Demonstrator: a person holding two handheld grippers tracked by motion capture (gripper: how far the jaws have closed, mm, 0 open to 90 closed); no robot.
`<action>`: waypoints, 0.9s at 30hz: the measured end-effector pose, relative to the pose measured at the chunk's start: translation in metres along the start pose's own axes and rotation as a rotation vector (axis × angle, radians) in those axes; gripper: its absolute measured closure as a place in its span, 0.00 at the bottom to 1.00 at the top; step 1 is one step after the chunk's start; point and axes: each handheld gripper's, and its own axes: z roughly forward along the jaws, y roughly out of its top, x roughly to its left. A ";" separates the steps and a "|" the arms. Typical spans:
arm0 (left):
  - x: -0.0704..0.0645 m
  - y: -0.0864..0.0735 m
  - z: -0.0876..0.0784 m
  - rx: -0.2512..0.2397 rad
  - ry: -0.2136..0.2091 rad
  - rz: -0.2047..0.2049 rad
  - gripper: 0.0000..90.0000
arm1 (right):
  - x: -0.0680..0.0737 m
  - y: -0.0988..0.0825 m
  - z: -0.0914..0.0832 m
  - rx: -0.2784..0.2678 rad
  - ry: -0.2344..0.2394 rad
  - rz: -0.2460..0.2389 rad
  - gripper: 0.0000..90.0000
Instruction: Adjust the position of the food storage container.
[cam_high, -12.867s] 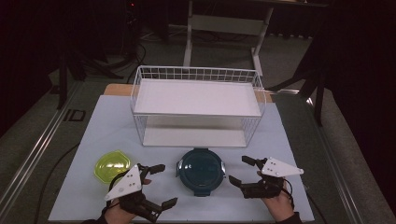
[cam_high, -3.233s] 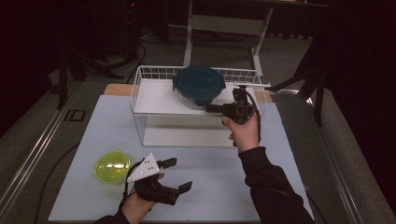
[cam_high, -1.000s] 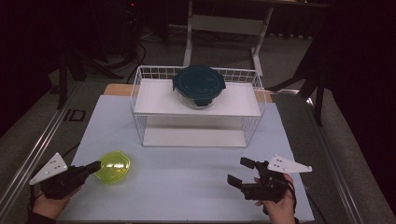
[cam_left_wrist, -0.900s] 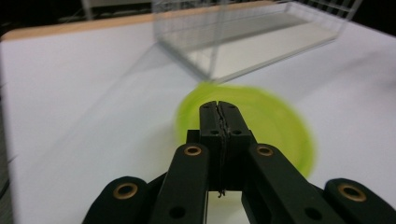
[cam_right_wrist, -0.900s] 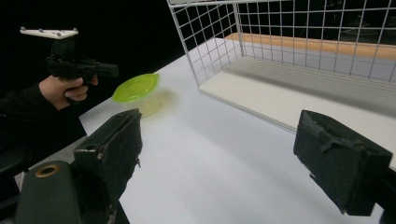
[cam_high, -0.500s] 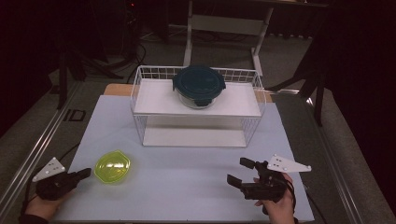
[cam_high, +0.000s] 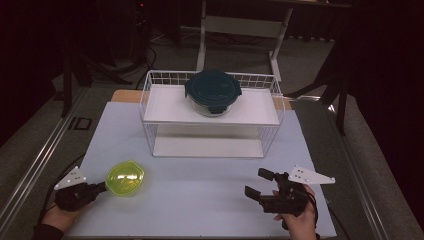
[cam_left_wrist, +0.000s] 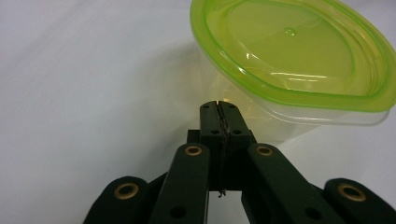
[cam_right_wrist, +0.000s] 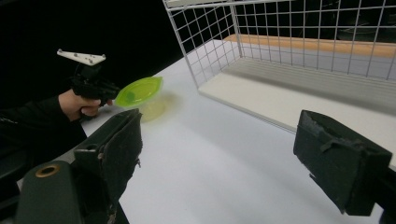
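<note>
My left gripper, jaws pressed together on nothing, sat touching or nearly touching the near-left side of the green-lidded container. The right gripper, jaws spread and empty, lay well apart to its right. Bare mat lay between; beyond stood the wire rack bearing the teal-lidded bowl.

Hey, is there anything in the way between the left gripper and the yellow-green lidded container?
Nothing visible. The left gripper has its jaws shut, with the tips right at the side wall of the yellow-green container, just under the lid's rim. Whether they touch it I cannot tell. The table around them is bare.
</note>
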 end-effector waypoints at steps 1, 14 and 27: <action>-0.001 0.001 0.002 0.003 -0.009 0.005 0.99 | 0.000 0.000 0.000 0.000 -0.002 0.001 0.17; -0.017 0.013 0.023 0.047 -0.068 0.030 0.99 | 0.000 0.000 -0.001 -0.001 -0.001 0.000 0.17; -0.039 0.026 0.036 0.040 -0.133 0.080 0.99 | -0.001 -0.001 -0.001 0.000 -0.003 0.005 0.17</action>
